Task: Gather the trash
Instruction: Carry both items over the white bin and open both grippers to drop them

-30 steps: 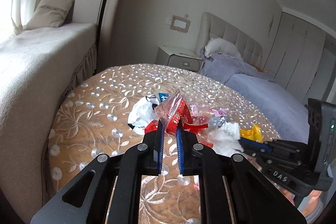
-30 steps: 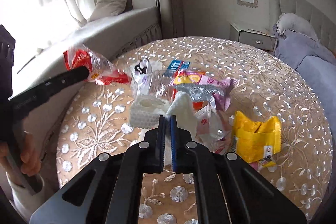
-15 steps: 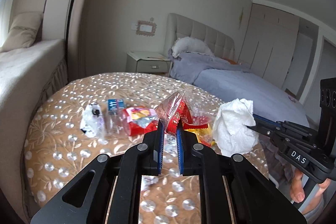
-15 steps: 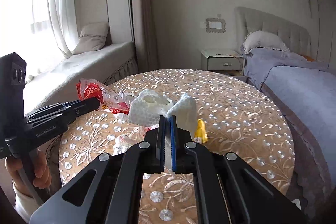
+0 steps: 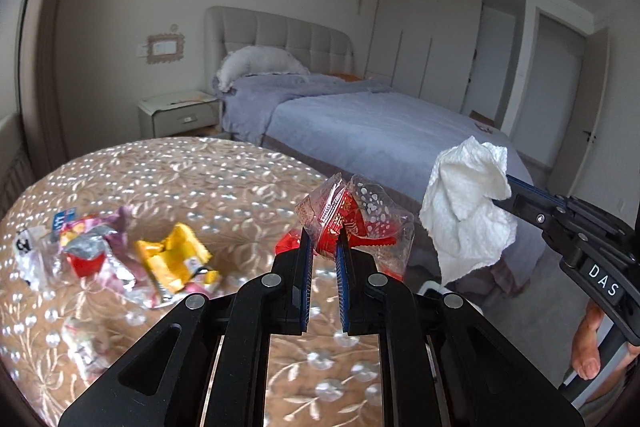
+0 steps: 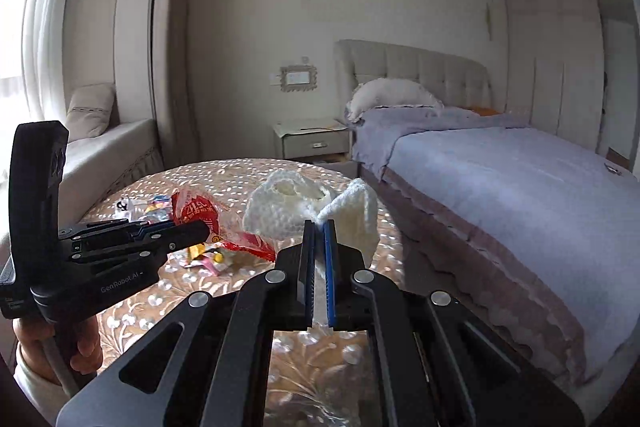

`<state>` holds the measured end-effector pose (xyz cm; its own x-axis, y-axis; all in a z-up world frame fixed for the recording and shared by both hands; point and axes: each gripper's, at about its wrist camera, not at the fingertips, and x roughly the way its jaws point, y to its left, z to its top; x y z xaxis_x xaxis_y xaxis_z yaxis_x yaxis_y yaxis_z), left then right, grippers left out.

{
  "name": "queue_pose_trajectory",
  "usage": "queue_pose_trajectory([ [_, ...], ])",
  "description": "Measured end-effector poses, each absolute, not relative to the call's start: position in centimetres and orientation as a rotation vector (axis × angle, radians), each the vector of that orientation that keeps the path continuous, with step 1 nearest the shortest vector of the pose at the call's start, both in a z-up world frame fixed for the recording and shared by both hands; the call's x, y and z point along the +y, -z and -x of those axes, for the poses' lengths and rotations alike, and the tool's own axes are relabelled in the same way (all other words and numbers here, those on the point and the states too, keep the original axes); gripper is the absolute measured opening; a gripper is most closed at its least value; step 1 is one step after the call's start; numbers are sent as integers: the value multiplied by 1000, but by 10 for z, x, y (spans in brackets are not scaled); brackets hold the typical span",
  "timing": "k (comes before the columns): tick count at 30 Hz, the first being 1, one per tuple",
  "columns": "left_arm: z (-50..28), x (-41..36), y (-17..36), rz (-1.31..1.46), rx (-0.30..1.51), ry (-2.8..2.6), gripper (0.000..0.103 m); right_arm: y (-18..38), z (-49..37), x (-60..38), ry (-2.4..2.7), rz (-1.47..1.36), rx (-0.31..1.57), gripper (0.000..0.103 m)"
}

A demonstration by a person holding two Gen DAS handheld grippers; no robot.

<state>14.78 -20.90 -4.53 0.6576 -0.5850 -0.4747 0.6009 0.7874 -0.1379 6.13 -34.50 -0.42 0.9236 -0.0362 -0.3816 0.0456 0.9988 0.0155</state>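
Note:
My left gripper (image 5: 323, 241) is shut on a red and clear plastic wrapper (image 5: 356, 217) and holds it above the round table's right edge; the wrapper also shows in the right wrist view (image 6: 204, 217). My right gripper (image 6: 319, 225) is shut on a crumpled white paper towel (image 6: 312, 209), held in the air to the right of the left gripper, where it shows as a hanging wad (image 5: 466, 215). More trash lies on the table: a yellow wrapper (image 5: 172, 259), a silver and red packet (image 5: 86, 253) and several small wrappers.
The round table (image 5: 180, 179) has a tan embroidered cloth. A bed with a lilac cover (image 5: 380, 135) stands close on the right, a nightstand (image 5: 180, 113) behind the table. A cushioned window seat (image 6: 108, 151) is at the left.
Both grippers have lifted and swung to the right with their loads, from over the trash pile toward the table's right edge and the bed. Both grips are unchanged.

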Motion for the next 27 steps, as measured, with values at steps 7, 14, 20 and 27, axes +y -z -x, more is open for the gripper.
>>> queue_pose_trajectory([
  [7,-135,-289,67,-125,582,809,10,23,-37,-395,170,-75,402,5],
  [14,-124,-365,91,-212,637,891,10,46,-22,-440,257,-135,429,5],
  [20,-126,-411,108,-253,688,933,10,68,-24,-468,306,-185,458,5],
  [27,-134,-461,138,-308,748,973,10,95,-22,-502,367,-212,487,5],
])
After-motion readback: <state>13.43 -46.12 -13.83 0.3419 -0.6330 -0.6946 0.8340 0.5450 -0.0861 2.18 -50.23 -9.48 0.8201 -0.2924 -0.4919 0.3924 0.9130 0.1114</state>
